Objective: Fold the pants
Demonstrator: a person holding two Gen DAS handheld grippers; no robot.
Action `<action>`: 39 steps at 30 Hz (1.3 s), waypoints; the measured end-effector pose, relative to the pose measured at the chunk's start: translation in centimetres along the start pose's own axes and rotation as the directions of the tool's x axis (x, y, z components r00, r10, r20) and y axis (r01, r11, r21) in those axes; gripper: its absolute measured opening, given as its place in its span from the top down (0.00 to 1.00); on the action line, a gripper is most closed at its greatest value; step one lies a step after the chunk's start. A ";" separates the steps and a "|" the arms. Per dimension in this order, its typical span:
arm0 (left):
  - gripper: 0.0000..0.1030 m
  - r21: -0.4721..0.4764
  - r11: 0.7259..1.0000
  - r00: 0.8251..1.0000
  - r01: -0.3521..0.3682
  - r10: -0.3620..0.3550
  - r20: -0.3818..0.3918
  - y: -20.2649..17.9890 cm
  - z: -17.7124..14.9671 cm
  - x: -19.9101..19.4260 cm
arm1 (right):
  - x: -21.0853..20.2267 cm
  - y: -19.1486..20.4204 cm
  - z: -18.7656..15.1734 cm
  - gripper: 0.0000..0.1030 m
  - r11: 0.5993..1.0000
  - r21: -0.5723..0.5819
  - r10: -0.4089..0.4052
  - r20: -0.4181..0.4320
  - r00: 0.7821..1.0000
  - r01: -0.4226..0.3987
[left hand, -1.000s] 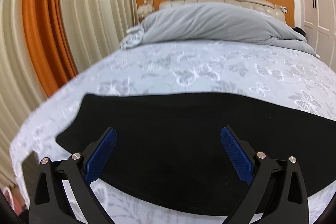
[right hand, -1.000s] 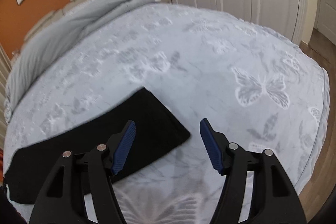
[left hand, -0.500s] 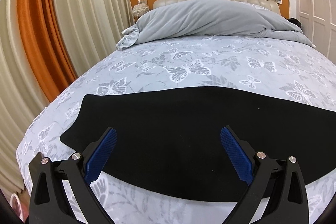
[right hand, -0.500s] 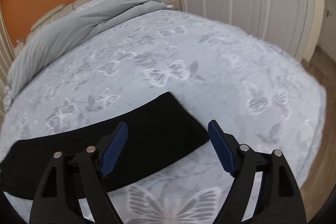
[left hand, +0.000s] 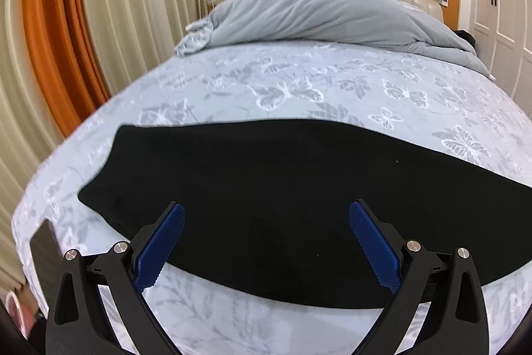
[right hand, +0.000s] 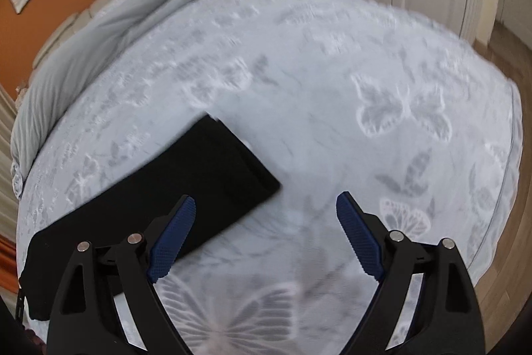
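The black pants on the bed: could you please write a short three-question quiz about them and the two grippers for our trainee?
1. True or false: the black pants lie flat on the butterfly-print bedspread.
2. Multiple choice: what does the left gripper hold? A) the pants B) nothing C) the grey duvet
3. Fill in: in the right wrist view, the narrow end of the pants lies nearer the ___ finger of the right gripper.

Key
1. True.
2. B: its jaws are wide open above the fabric.
3. Left; only bedspread shows by the other finger, and these jaws have just been opening, with nothing gripped.
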State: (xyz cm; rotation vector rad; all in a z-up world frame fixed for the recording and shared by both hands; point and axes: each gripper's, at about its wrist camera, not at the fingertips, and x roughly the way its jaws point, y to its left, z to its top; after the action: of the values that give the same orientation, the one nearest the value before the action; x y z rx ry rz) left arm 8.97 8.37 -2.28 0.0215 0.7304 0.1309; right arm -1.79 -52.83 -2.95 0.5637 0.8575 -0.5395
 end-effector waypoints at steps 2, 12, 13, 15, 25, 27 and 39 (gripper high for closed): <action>0.05 0.004 1.000 1.000 -0.006 0.006 -0.001 -0.1 -0.1 0.1 | 1.0 -0.5 -0.2 0.18 1.000 0.000 0.007 -0.017 1.000 -0.007; 0.05 0.012 1.000 1.000 -0.006 0.006 0.001 -0.1 -0.3 -0.2 | 4.2 3.1 -0.1 0.36 0.982 -0.187 -0.013 -0.011 1.000 0.011; 0.05 0.007 1.000 1.000 -0.006 0.006 -0.001 0.1 -0.2 -0.1 | 5.1 3.7 -0.4 0.43 0.977 -0.214 -0.022 -0.029 0.999 0.015; 0.05 -0.004 1.000 1.000 -0.003 0.003 -0.005 0.3 -0.1 0.0 | 5.2 4.4 -0.6 0.68 0.968 -0.250 -0.031 -0.005 1.000 0.029; 0.05 -0.023 1.000 1.000 0.015 -0.015 -0.011 0.6 0.1 -0.1 | 6.2 4.4 0.5 0.77 0.965 -0.252 -0.082 -0.027 0.996 0.072; 0.05 -0.022 1.000 1.000 0.018 -0.018 -0.011 0.7 0.1 -0.1 | 5.7 4.3 0.3 0.61 0.960 -0.267 -0.084 0.023 0.996 0.087; 0.05 -0.013 0.999 0.999 0.035 -0.035 -0.014 -0.2 -0.1 -0.4 | 5.2 6.0 -0.2 0.64 0.926 -0.362 -0.098 0.039 0.994 0.105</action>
State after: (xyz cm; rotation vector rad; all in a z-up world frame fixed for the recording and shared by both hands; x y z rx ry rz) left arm 8.68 8.10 -2.12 -0.0040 0.7434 0.1019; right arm 4.81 -49.41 -5.86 0.1739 0.9438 -0.4638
